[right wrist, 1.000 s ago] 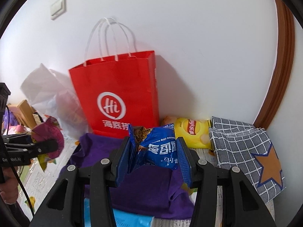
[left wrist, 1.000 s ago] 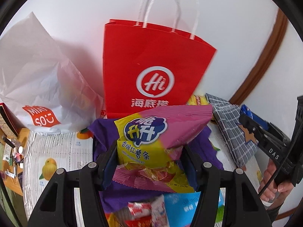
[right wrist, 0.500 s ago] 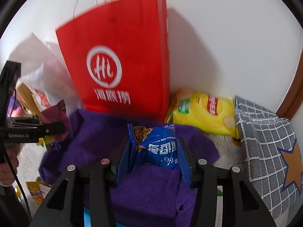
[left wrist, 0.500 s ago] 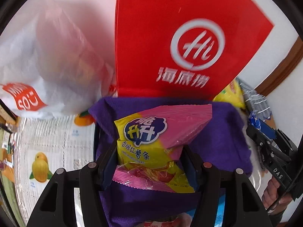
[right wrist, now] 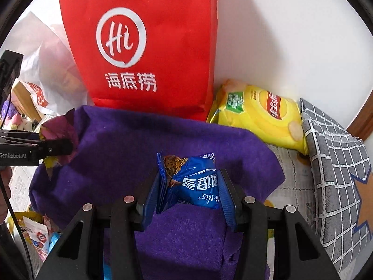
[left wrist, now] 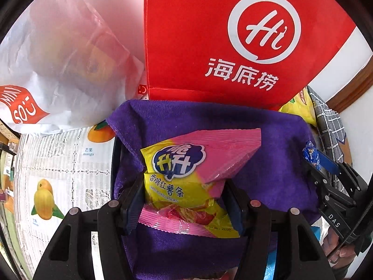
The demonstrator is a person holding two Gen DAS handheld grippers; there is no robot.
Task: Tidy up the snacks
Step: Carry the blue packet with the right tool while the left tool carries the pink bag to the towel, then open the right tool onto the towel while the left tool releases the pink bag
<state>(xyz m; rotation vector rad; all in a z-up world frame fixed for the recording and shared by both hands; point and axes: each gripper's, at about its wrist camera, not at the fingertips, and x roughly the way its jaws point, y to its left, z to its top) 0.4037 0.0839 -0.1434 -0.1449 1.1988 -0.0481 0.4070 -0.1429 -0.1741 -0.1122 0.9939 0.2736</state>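
My left gripper (left wrist: 184, 200) is shut on a pink and yellow sweet potato stick packet (left wrist: 195, 170), held just above a purple towel (left wrist: 268, 144). In the right wrist view my right gripper (right wrist: 186, 193) is shut on a small blue chocolate chip cookie packet (right wrist: 193, 182) over the same purple towel (right wrist: 130, 144). The left gripper (right wrist: 56, 147) shows at the left edge there with its packet. The right gripper (left wrist: 326, 177) shows at the right edge of the left wrist view.
A red paper bag (left wrist: 228, 39) stands against the white wall behind the towel. A white plastic bag (left wrist: 53, 65) lies to its left, a yellow chip bag (right wrist: 258, 116) and a grey checked cloth (right wrist: 333, 170) to its right. More snack packets (right wrist: 35, 235) lie near the towel's front.
Both grippers have sunk toward the purple towel and tipped further down, each still holding its packet. The red bag now fills the upper part of both views.
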